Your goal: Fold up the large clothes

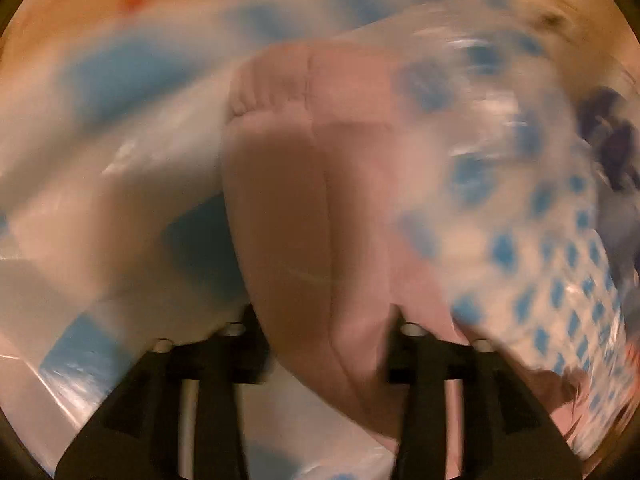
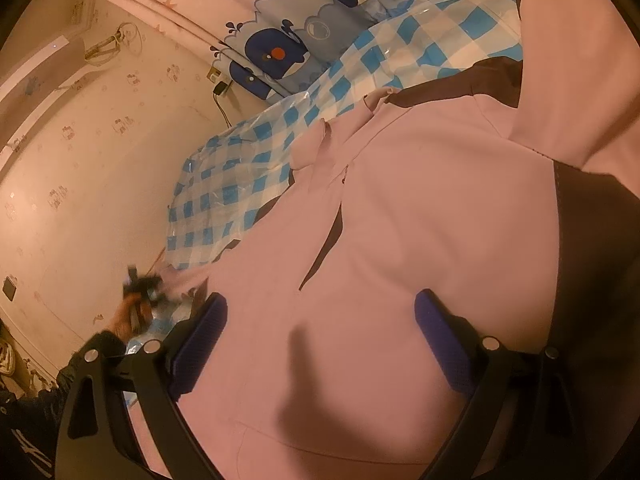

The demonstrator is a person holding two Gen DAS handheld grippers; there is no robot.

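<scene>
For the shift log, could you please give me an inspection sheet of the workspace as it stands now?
Surface: blue-and-white checked plastic sheet, wrinkled.
Job's things: pink garment spread on the sheet, dark lining showing at its openings.
Clutter: nothing seen.
Grippers: right gripper open over the garment; left gripper has garment fabric between its fingers, blurred, grip unclear.
Cables: dark cable hanging from a wall plug.
Surroundings: whale-print curtain, patterned wallpaper.

Right tool (image 2: 320, 322): black plastic frame, round silver screws at the joints, two fingers faced with textured blue-purple pads (image 2: 202, 344).
Left tool (image 1: 324, 332): black frame, silver screws, bright metal rods behind; badly blurred.
Left hand (image 2: 130, 314): bare skin, dark sleeve (image 2: 36, 420) with white marking.
</scene>
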